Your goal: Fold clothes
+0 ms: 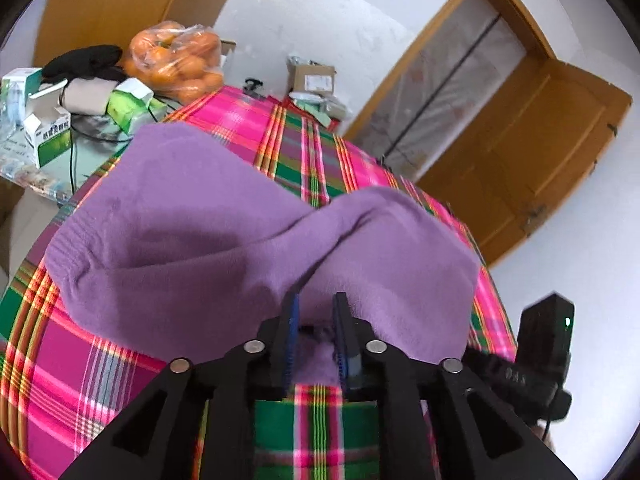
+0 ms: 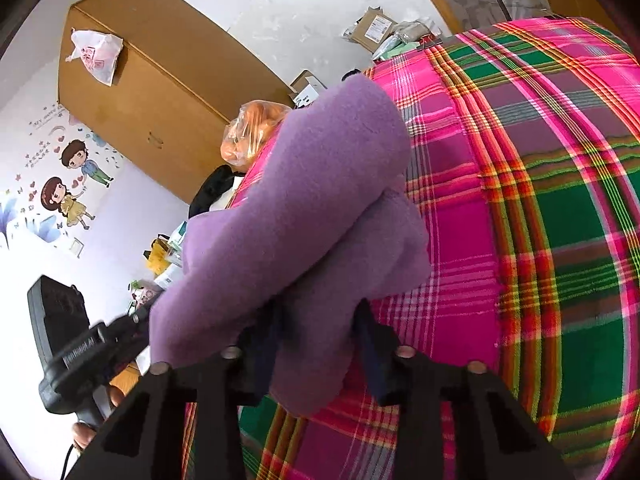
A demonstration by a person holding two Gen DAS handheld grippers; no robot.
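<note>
1. The purple knit garment [image 1: 224, 240] lies bunched on the plaid cloth [image 1: 312, 152], spreading ahead of the left tongs [image 1: 316, 320] and to both sides of them, its ribbed hem off to their left.
2. In the right wrist view the same garment [image 2: 304, 208] rises ahead of the right tongs [image 2: 320, 320], with a fold hanging down between their fingers.
3. The left tongs are narrowed, the blue pads [image 1: 291, 320] pinching a gathered edge of the purple fabric.
4. The right tongs stand somewhat wider, yet fabric fills the gap and they grip it.
5. Far beyond the left tongs, to their left, sit a bag of oranges [image 1: 176, 60] and medicine boxes [image 1: 48, 136].
</note>
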